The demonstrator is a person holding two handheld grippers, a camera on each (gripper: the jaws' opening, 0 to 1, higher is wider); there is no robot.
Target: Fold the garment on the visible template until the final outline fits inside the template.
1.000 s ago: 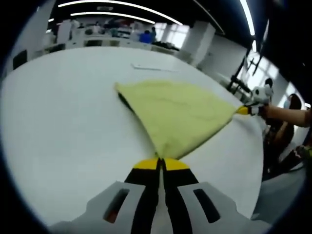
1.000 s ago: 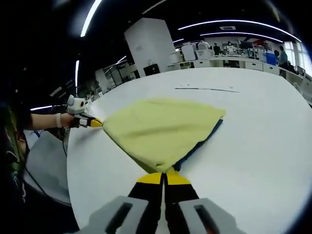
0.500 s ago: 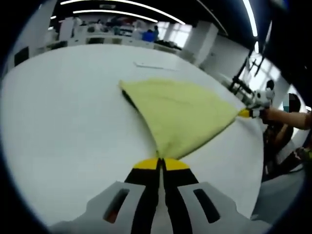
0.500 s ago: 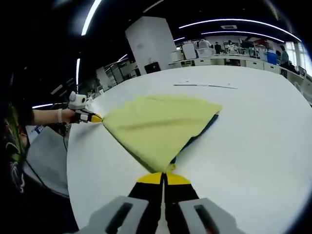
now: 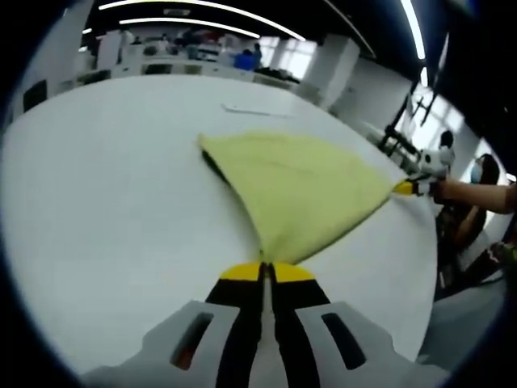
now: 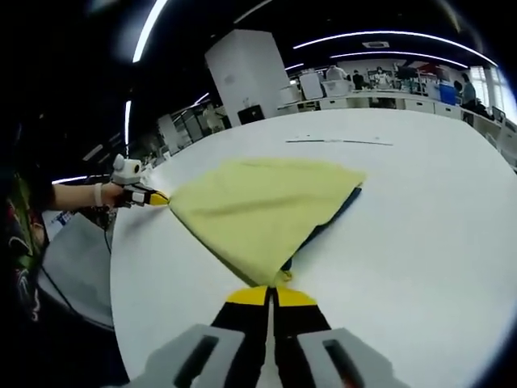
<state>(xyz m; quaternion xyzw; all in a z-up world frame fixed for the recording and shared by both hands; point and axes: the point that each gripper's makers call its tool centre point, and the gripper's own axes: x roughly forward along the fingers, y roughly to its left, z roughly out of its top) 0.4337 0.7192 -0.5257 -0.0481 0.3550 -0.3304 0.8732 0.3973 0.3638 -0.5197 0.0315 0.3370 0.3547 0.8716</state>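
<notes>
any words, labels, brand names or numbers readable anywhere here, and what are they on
None can be read.
The yellow garment shows no print or tag.
The white table bears only a thin dark line, not lettering.
The left gripper and right gripper carry yellow and black colouring, no text.
Background desks and boxes are too blurred to read.

I am working in what looks like a large open lab or workshop hall. Long strip lights [image 6: 388, 36] run across a dark ceiling. Behind my broad white table [image 6: 436, 210] stand rows of benches [image 6: 380, 95] loaded with boxes and gear, with people [image 6: 468, 90] standing among them. A big white pillar [image 6: 246, 77] rises nearby, and bright windows [image 5: 291, 56] line the far wall.
</notes>
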